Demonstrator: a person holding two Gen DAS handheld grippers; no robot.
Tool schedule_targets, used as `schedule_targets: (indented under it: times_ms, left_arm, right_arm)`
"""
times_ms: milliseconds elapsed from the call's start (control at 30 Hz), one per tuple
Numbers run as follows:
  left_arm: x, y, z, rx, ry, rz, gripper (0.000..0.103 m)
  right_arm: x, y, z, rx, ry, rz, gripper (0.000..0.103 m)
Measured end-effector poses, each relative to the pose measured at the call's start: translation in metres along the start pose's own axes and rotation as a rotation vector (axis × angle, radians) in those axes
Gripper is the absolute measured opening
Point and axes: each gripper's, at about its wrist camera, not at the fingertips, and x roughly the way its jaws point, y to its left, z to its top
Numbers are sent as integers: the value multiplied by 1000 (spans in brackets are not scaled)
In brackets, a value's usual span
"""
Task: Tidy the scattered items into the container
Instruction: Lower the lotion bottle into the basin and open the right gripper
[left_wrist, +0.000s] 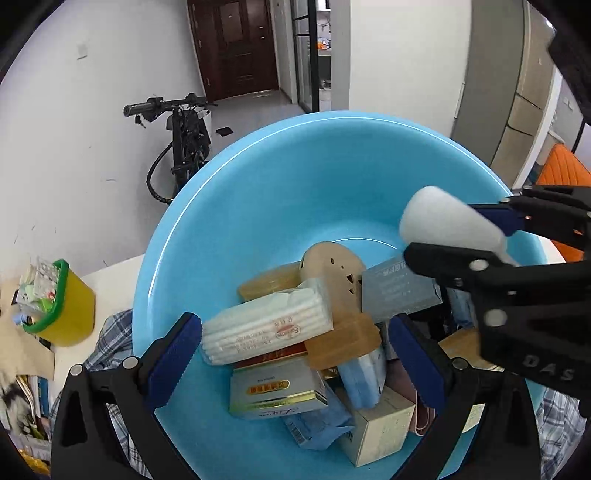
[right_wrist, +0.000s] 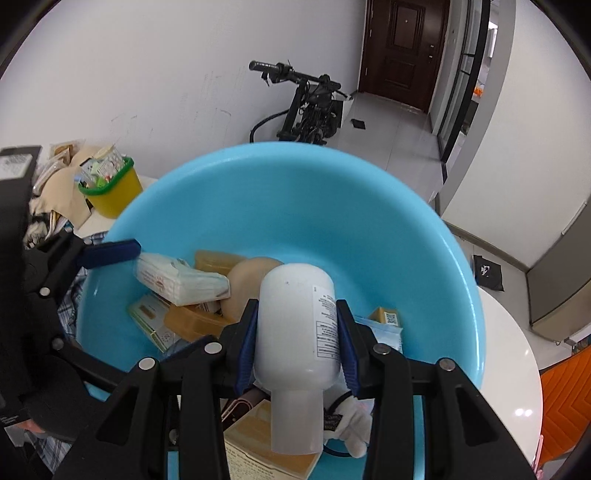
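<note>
Left wrist view: we find the left hand-held gripper (left_wrist: 293, 363) spread wide and empty over the blue basin (left_wrist: 258, 192), which is already piled with boxes.

Right wrist view: we find the right hand-held gripper (right_wrist: 297, 345) clamped on the white bottle (right_wrist: 295, 325) above the basin. We judge depositing is in hand; next comes lowering and letting go.

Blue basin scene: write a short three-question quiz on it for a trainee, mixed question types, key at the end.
1. True or false: the right gripper is shut on the white bottle.
2. Multiple choice: the left gripper is (A) shut on the tissue pack, (B) open above the blue basin, (C) holding the yellow bin.
3. Fill in: the tissue pack lies inside the ____.

Key: 1 true. 2 B. 3 blue basin.
</note>
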Motion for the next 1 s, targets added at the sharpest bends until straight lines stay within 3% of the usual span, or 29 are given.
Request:
schedule_targets:
  times_ms: [433,667,800,1000]
  left_arm:
    - [-13,-11,0,45,-18,16,103]
    - [-18,-10,-5,35,-17,5,103]
    - [-28,-7,-12,17,-38,-11,103]
    - [-52,-8,-21,14,-87,-19,103]
  right_arm:
    - [6,-5,0,46,10,23,38]
    - [-10,-5,-9,40,-54,-4,58]
    - [-27,-8,-19,63,-104,39,66]
    - [-49,-11,-35,104,-172,57,86]
